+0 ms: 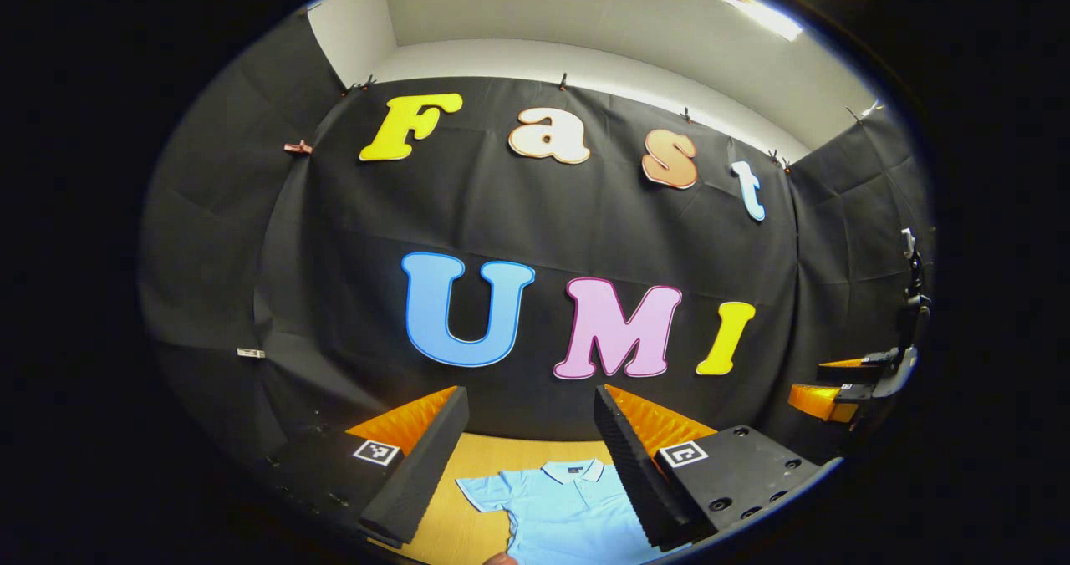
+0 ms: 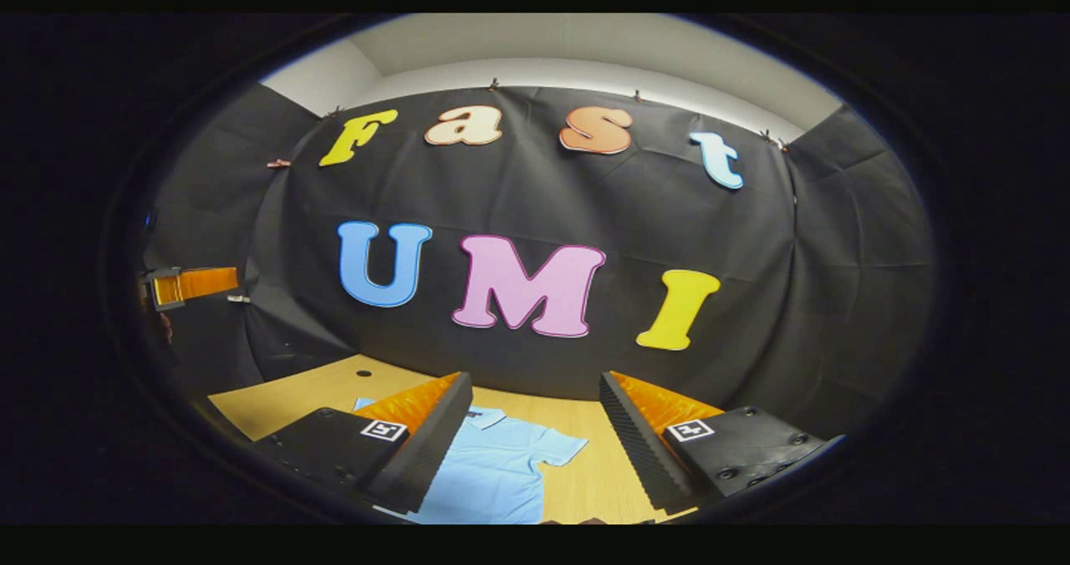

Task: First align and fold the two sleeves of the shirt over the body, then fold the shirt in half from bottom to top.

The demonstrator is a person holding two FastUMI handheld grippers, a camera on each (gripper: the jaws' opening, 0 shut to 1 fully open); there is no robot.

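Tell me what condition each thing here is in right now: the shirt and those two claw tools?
shirt: lying flat on the table, collar away from the grippers, sleeves spread, nothing folded yet.
left gripper: open, above the shirt, holding nothing.
right gripper: open, above the shirt, holding nothing.

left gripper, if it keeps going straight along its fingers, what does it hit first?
Probably the booth's black cloth wall. The left gripper is open and aimed above the blue shirt, which lies flat on the wooden table below the line of the fingers. Nothing else sits in that line, though depth is unclear.
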